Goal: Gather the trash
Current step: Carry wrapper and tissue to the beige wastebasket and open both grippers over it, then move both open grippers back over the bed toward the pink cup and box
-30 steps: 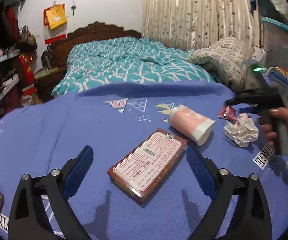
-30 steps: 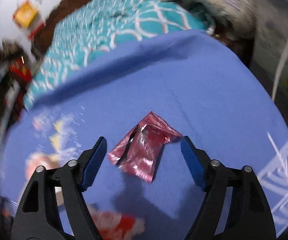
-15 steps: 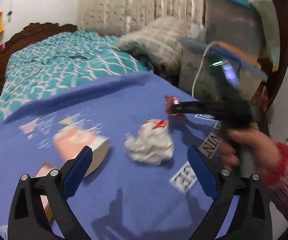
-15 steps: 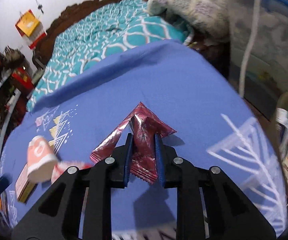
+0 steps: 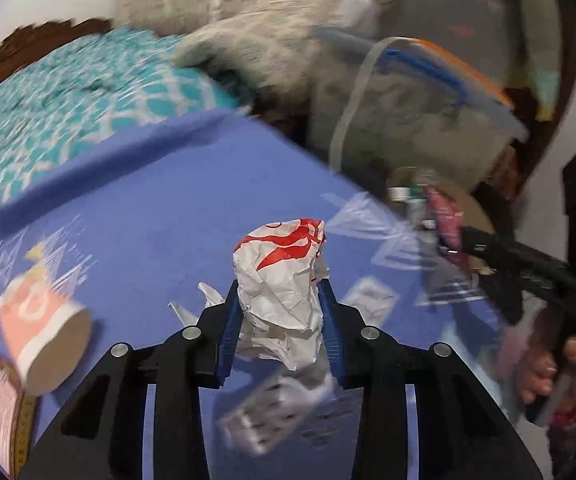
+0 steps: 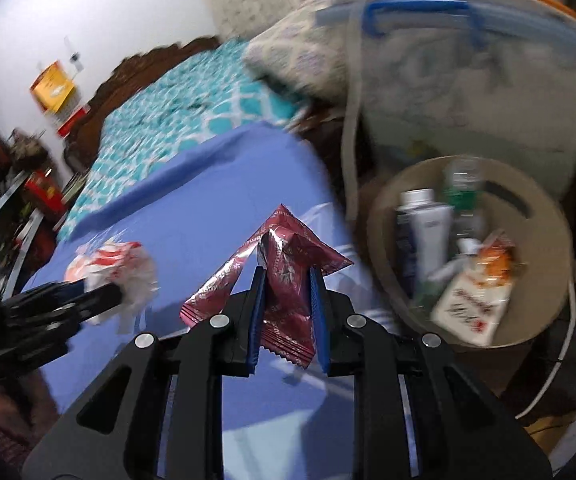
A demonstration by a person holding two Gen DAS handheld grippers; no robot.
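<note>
My left gripper (image 5: pixel 280 292) is shut on a crumpled white paper ball with red print (image 5: pixel 284 276), held above the blue cloth (image 5: pixel 148 200). My right gripper (image 6: pixel 286 276) is shut on a dark red foil wrapper (image 6: pixel 288 268) and holds it over the cloth's right edge, beside a round tan bin (image 6: pixel 543 300) that holds bottles and a carton. The right gripper with the wrapper (image 5: pixel 445 220) also shows at the right of the left wrist view. The paper ball (image 6: pixel 124 268) shows at the left of the right wrist view.
A pink paper cup (image 5: pixel 40 332) lies on its side at the left, with a flat red box (image 5: pixel 0 412) beside it. A bed with a teal cover (image 5: pixel 68 92) is behind. A clear storage tub (image 6: pixel 467 80) stands behind the bin.
My left gripper has closed on the paper ball and lifted it. My right gripper has carried the red wrapper to the right, toward the bin.
</note>
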